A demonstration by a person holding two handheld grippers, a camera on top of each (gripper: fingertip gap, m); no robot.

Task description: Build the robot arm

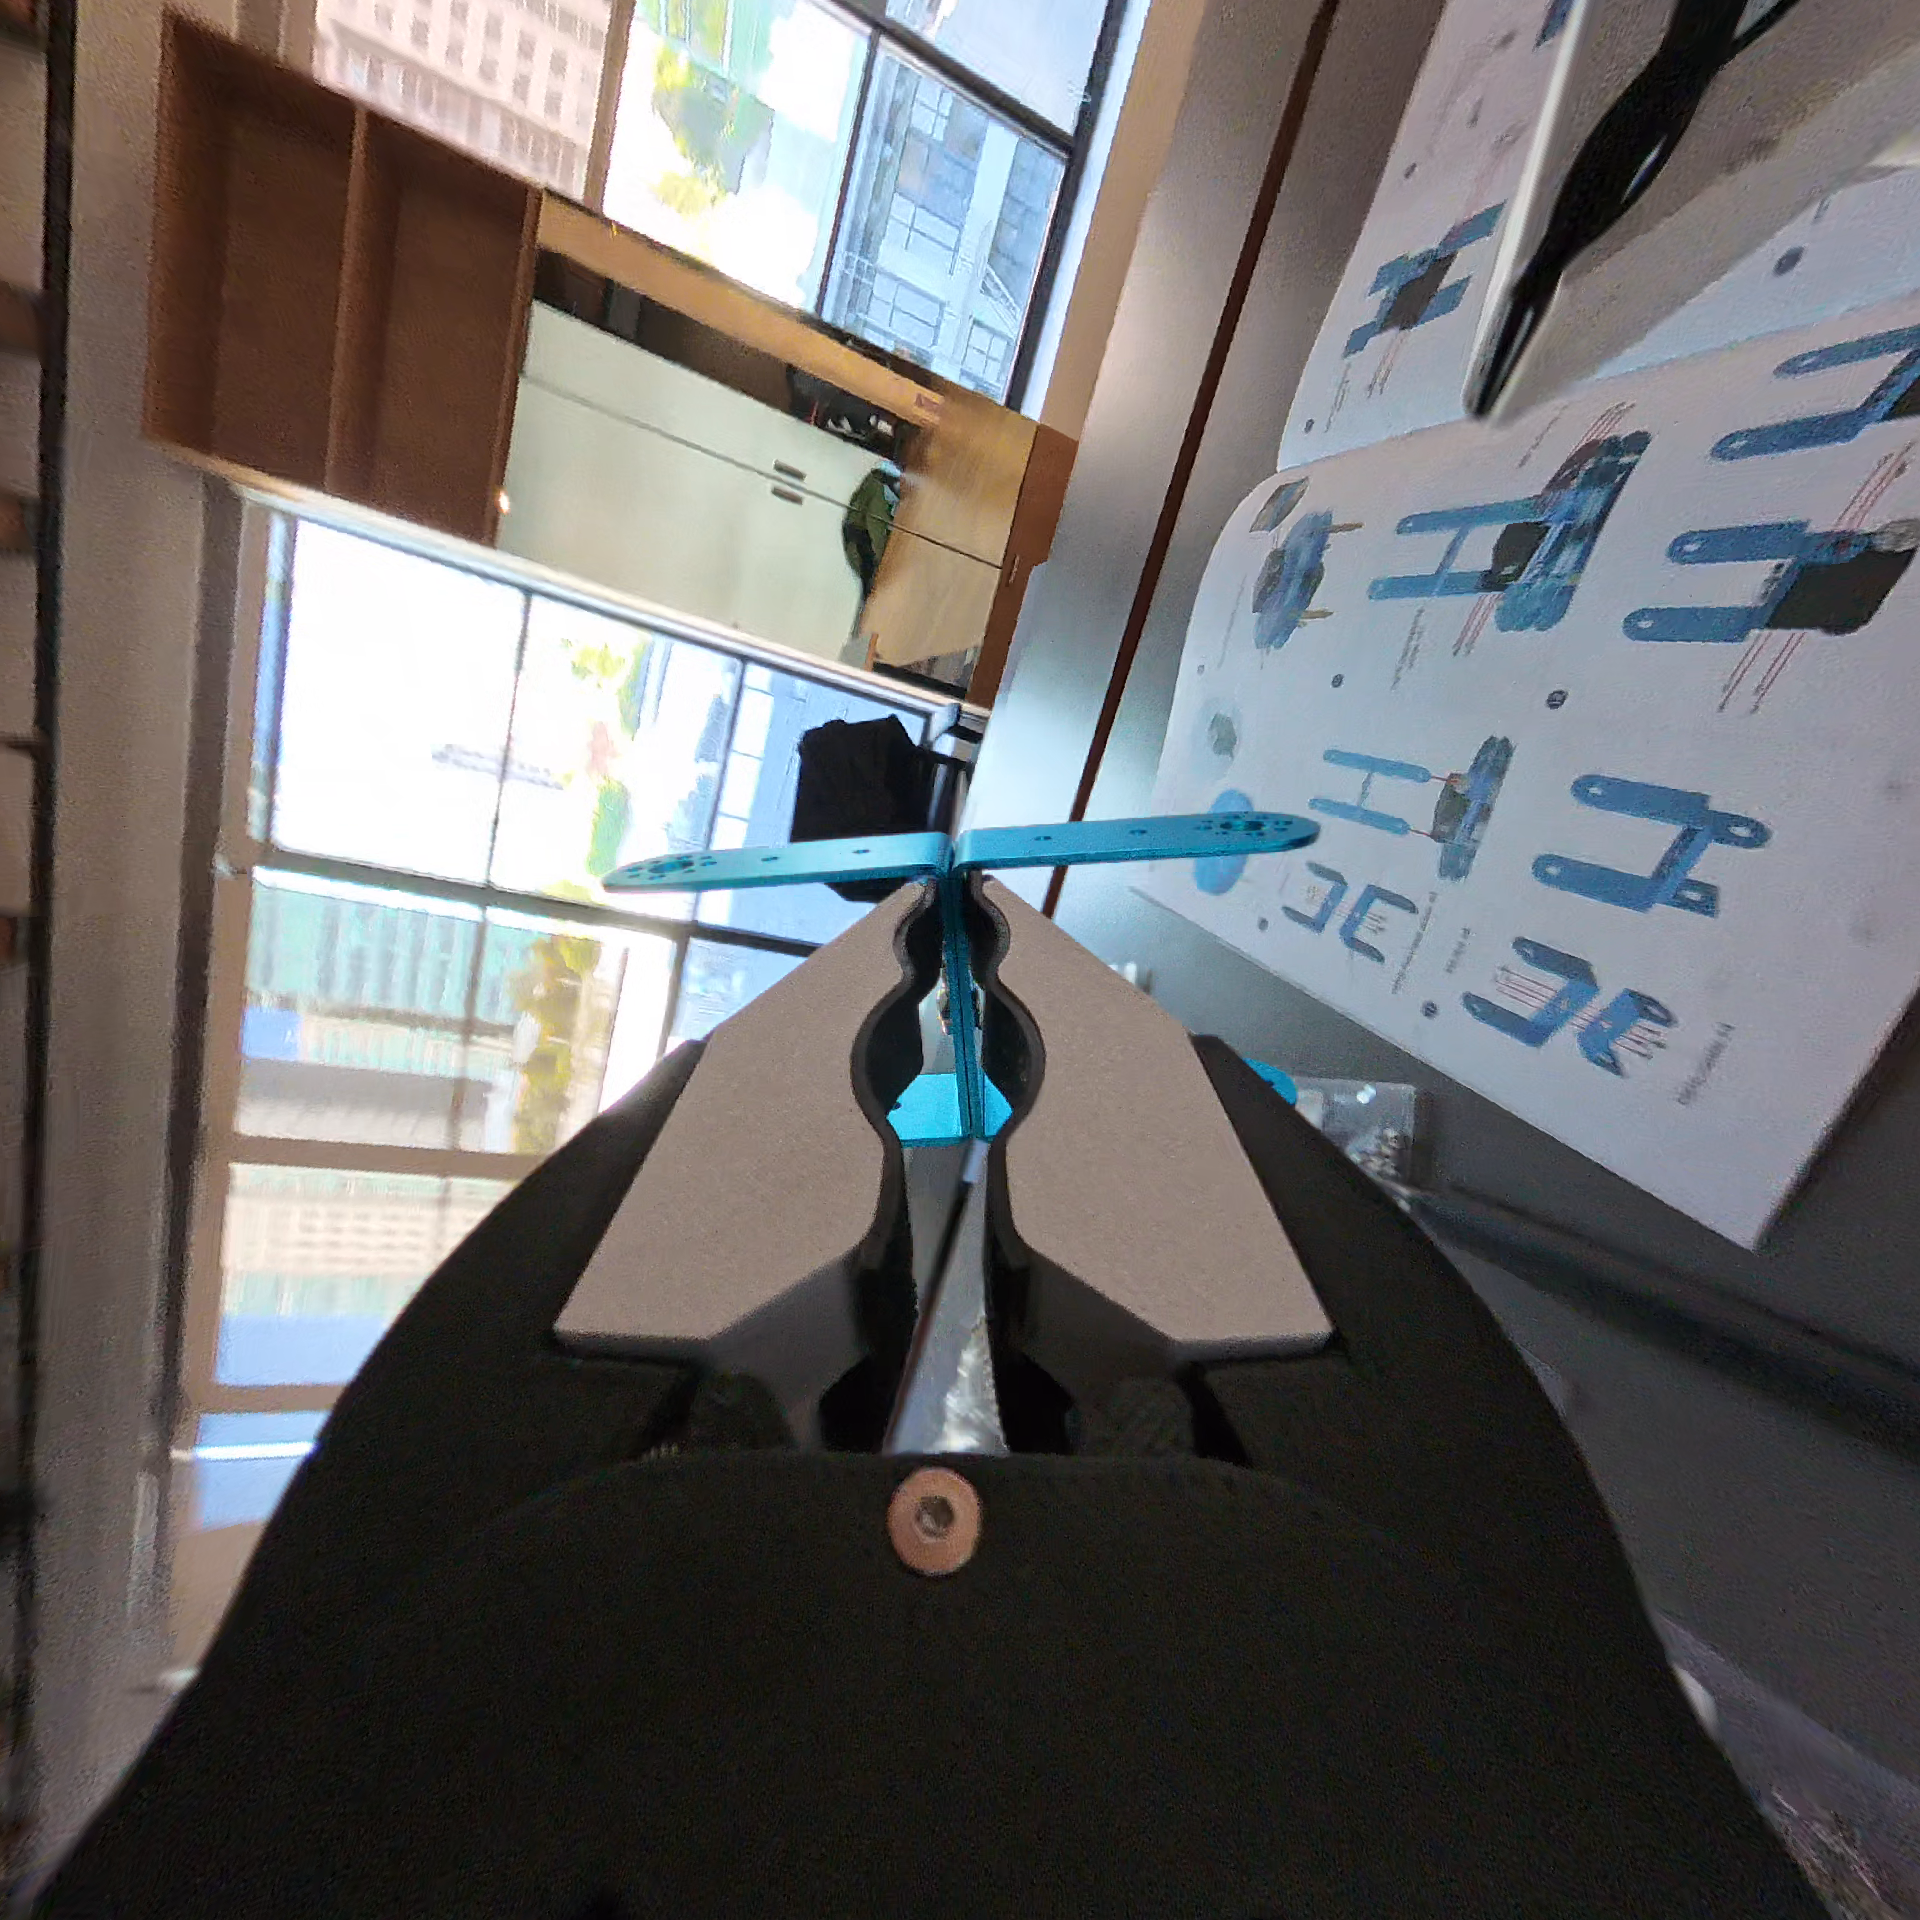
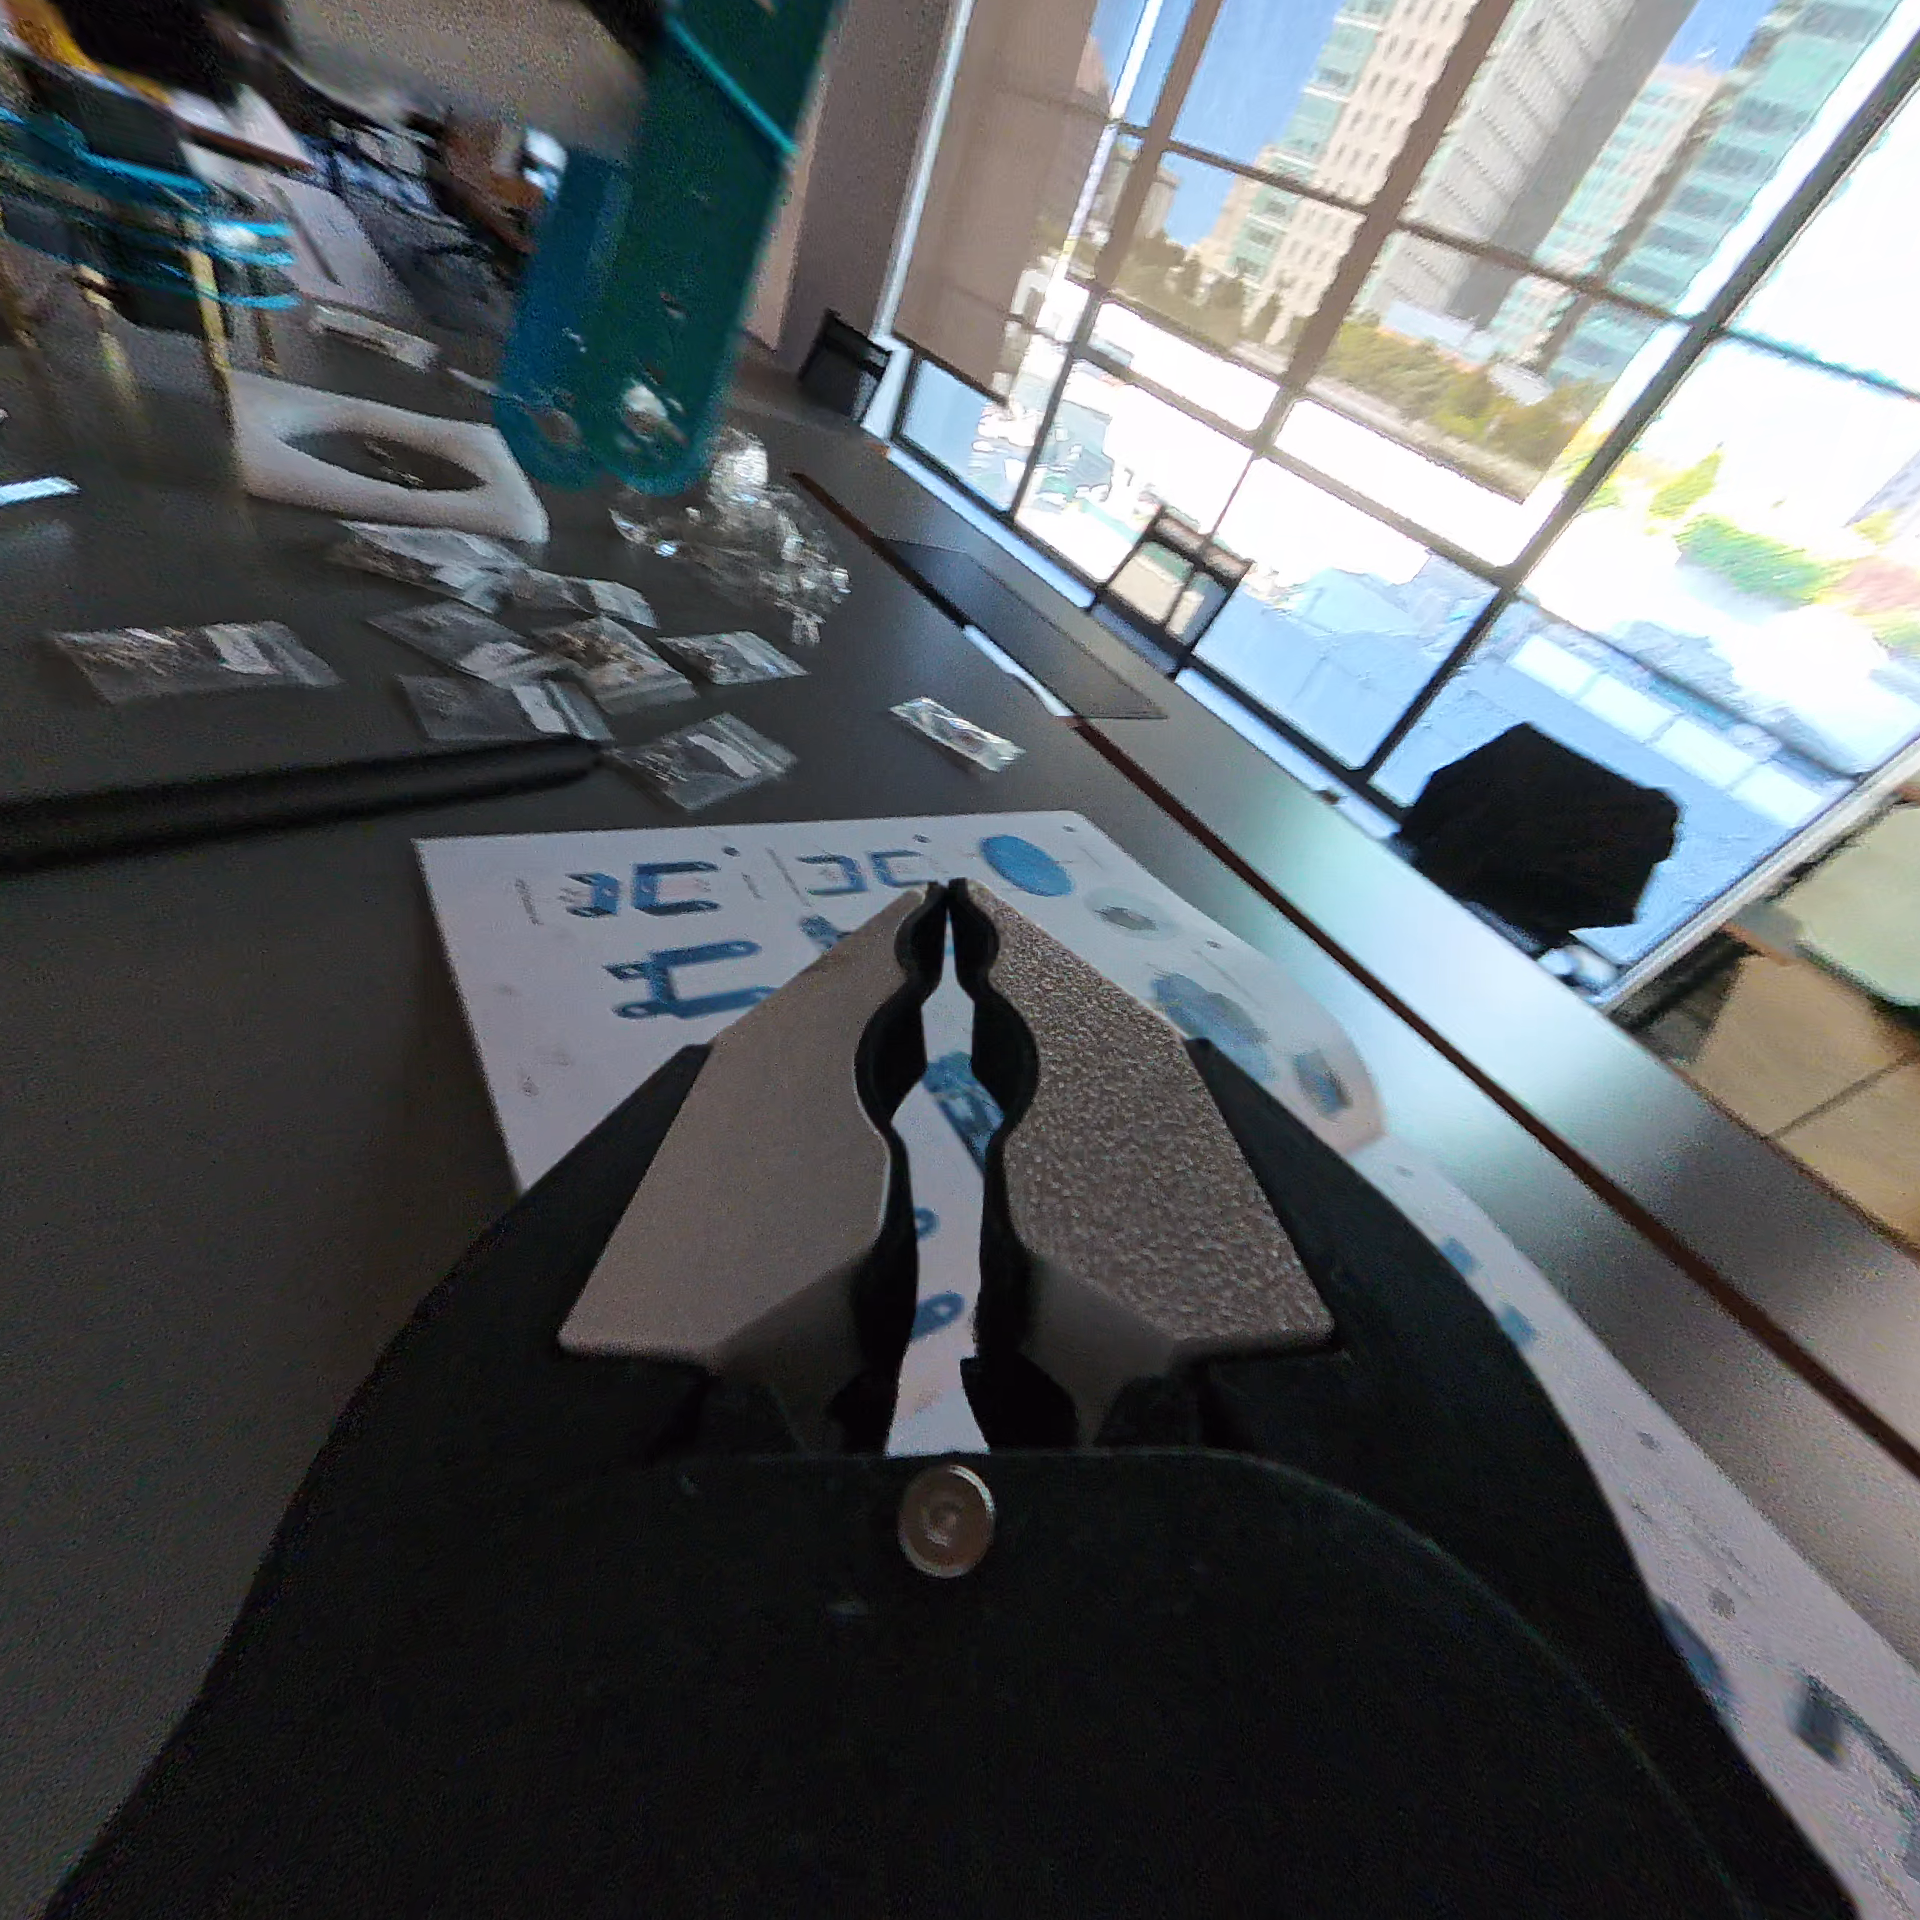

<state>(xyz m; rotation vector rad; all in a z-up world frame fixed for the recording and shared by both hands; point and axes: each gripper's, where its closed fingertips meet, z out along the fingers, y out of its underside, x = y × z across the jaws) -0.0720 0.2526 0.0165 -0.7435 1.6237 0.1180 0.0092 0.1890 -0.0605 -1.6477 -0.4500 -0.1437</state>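
1. Fingers of the left gripper (image 1: pixel 951 883) are seen in the left wrist view. They are pressed almost together, and a blue metal part (image 1: pixel 956 857) is pinched at the very tips.
2. The part looks like two thin plates set back to back. One flat arm with small holes is spread out to the left of the tips and one to the right. A bit more blue metal is seen farther back between the fingers.
3. A white sheet with blue drawings (image 1: pixel 1558 779) is seen to the right of the tips, lying on the dark table (image 1: pixel 1662 1403). It is not touched.
4. The right gripper (image 1: pixel 1538 291) is seen far up and to the right, over the sheet. It is blurred here.
5. Big windows (image 1: pixel 416 727) and a wooden shelf (image 1: pixel 343 281) are seen to the left, far off.
6. In the right wrist view, the right gripper's fingers are closed to a thin crack. Nothing is held between them.
7. The white sheet lies right under and ahead of the tips. Whether it is touched cannot be told.
8. The blue metal part hangs high up to the left, well apart, and is blurred.
9. Small clear bags (image 2: pixel 561 665) and a white foam block (image 2: pixel 374 468) lie ahead to the left.
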